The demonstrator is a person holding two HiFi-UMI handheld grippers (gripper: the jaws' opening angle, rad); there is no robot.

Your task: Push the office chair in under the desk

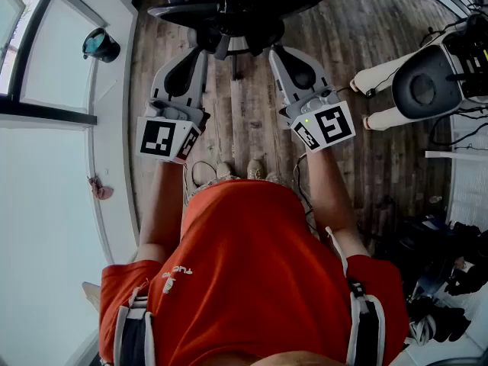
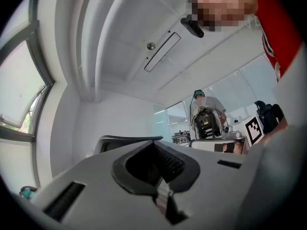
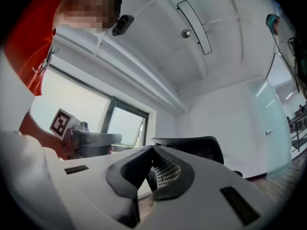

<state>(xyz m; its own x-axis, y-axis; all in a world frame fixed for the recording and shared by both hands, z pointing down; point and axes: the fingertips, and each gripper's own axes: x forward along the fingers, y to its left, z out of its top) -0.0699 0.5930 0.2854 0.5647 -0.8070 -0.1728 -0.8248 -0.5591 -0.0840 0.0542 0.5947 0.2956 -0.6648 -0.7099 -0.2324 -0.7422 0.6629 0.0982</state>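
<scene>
Seen from above, a person in an orange shirt (image 1: 244, 280) stands on a wooden floor (image 1: 366, 21), both bare forearms stretched forward toward the top of the frame.

On the white window sill (image 1: 114, 97) at upper left sits a small dark round pot (image 1: 101, 45) with something teal at its top; its contents cannot be made out.

The left gripper (image 1: 204, 50) and right gripper (image 1: 272, 50) are held side by side, angled slightly inward, each with a black-and-white marker cube at its near end. The hands themselves are hidden behind the cubes. In the left gripper view the left gripper (image 2: 153, 143) has its jaws pressed together at the tips with nothing between them. The right gripper (image 3: 153, 147) shows the same in its own view: jaws closed tip to tip, empty.

The black office chair (image 1: 229, 6) fills the top centre of the head view, directly beyond the gripper tips, which reach its near edge. Its widest span runs left to right across the frame. Both gripper views show its curved mesh back (image 3: 196, 147) rising just past the jaws.

At right stands another person in pale trousers (image 1: 381, 75).
</scene>
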